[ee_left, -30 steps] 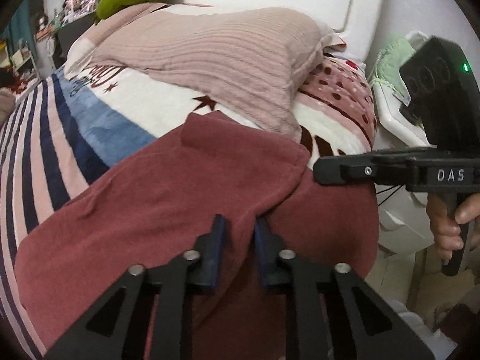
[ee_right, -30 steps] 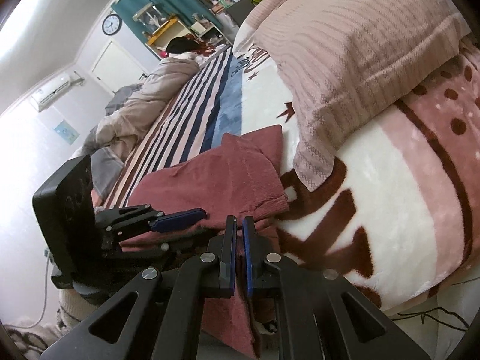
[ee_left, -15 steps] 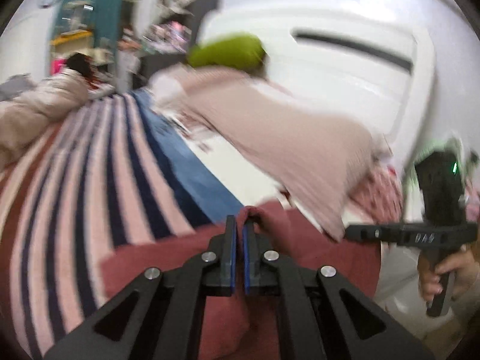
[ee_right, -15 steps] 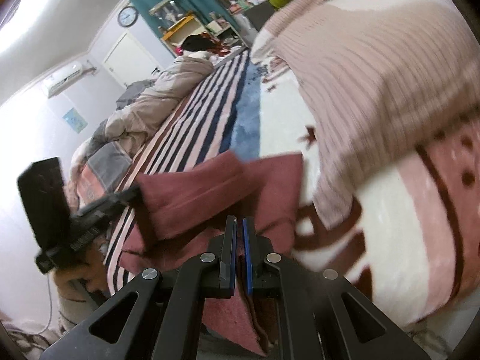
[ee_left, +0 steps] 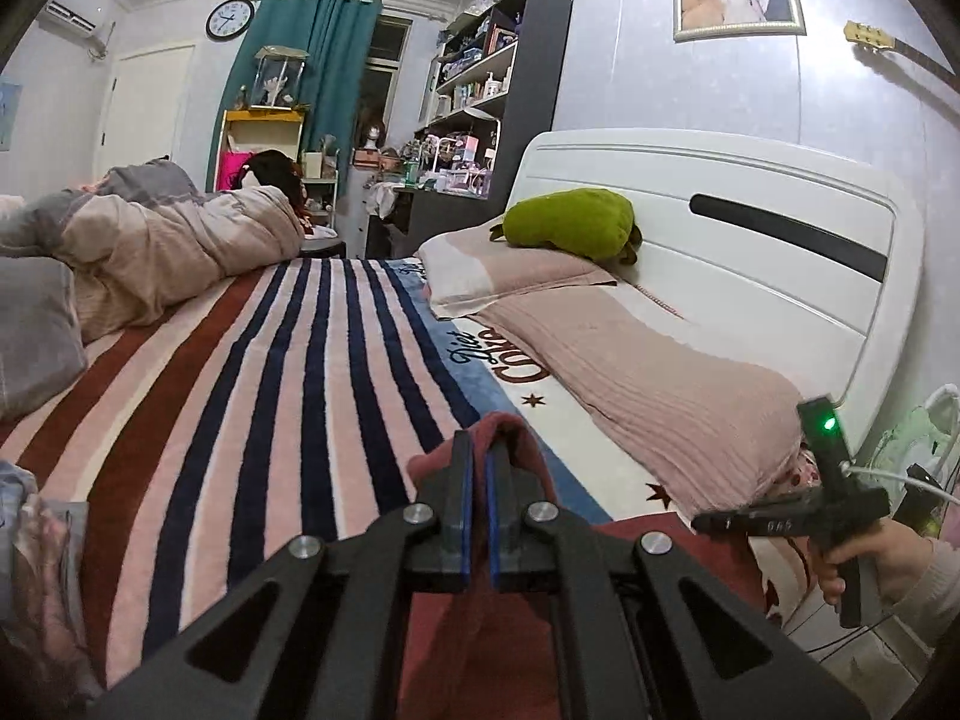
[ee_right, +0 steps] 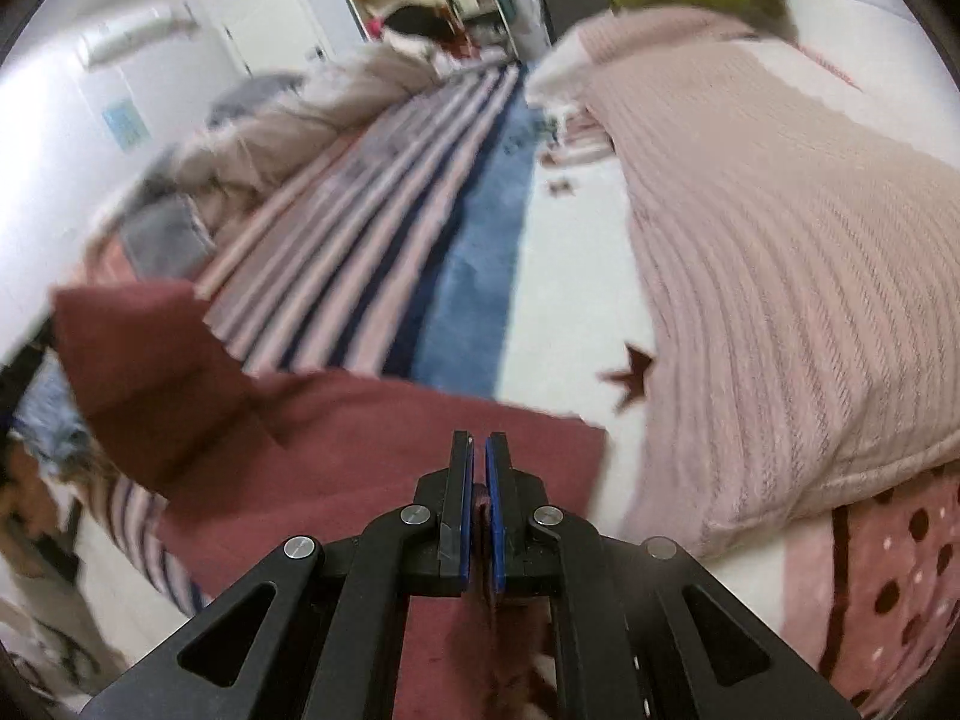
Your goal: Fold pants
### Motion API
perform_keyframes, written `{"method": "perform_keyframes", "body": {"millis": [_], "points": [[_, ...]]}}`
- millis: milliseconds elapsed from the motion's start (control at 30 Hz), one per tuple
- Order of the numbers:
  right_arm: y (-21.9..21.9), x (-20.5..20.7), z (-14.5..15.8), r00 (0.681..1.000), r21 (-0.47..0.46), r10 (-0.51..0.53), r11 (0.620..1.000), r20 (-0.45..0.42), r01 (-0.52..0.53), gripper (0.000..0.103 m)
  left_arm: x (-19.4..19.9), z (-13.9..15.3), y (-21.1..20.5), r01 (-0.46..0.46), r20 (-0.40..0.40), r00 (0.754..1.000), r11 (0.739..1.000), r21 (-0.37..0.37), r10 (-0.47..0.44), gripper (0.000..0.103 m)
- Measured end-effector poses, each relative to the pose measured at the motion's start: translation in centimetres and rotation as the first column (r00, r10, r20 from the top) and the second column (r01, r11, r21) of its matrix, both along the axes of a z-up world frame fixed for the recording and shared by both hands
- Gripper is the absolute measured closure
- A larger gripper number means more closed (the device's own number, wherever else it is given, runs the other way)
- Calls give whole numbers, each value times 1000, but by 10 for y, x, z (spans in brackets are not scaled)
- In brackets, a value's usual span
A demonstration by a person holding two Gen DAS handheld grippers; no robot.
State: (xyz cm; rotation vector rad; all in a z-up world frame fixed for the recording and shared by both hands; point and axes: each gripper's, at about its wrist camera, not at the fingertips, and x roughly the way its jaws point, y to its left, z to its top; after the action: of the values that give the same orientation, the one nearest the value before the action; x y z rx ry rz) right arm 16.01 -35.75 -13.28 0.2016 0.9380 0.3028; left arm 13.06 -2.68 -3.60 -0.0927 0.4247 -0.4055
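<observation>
The dark red pants hang and lie over the near edge of the striped bed. My left gripper is shut on a raised fold of the pants and holds it above the blanket. My right gripper is shut on the pants' near edge, with cloth pinched between the pads low in the jaws. The right gripper also shows in the left wrist view, held by a hand at the bed's right corner. The lifted corner shows at the left in the right wrist view.
A striped blanket covers the bed. A long pink pillow and a green plush lie by the white headboard. A bundled duvet lies at the far left. Shelves stand behind the bed.
My left gripper has closed on the pants and lifted the fold up and away from the bed edge. The right gripper stays shut on the cloth and has moved forward over the bed.
</observation>
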Motion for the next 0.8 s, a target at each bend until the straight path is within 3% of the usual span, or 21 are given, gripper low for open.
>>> {"method": "perform_keyframes", "body": {"millis": [100, 133, 167, 233, 333, 400, 500, 700, 800], "points": [[-4, 2, -17, 995, 12, 9, 1000, -97, -8, 99, -1, 0, 5, 3, 4, 1000, 1000, -5, -3, 102], [-4, 1, -14, 996, 5, 7, 1000, -93, -6, 90, 0, 0, 5, 1, 8, 1000, 1000, -1, -1, 102], [-3, 1, -7, 998, -2, 14, 1000, -68, -14, 70, 0, 1, 7, 1, 10, 1000, 1000, -3, -1, 102], [3, 4, 11, 999, -13, 44, 999, -5, -44, 60, 0, 2, 9, -7, 18, 1000, 1000, -10, 7, 102], [25, 19, 26, 986, 18, 166, 986, 27, -167, 60, -1, 3, 17, -29, 31, 999, 999, -22, 29, 102], [52, 32, 20, 950, 24, 312, 950, -16, -311, 60, -2, 3, 22, -40, 33, 999, 999, -24, 41, 102], [96, 43, -3, 867, -1, 490, 870, -95, -492, 60, -3, 1, 29, -55, 31, 998, 998, -24, 55, 102], [137, 42, -36, 739, 21, 639, 759, -211, -650, 68, -4, -3, 40, -64, 23, 998, 998, -25, 65, 102], [144, 32, -36, 707, -17, 671, 722, -224, -691, 85, -2, -5, 42, -52, 19, 998, 998, -33, 53, 102]]}}
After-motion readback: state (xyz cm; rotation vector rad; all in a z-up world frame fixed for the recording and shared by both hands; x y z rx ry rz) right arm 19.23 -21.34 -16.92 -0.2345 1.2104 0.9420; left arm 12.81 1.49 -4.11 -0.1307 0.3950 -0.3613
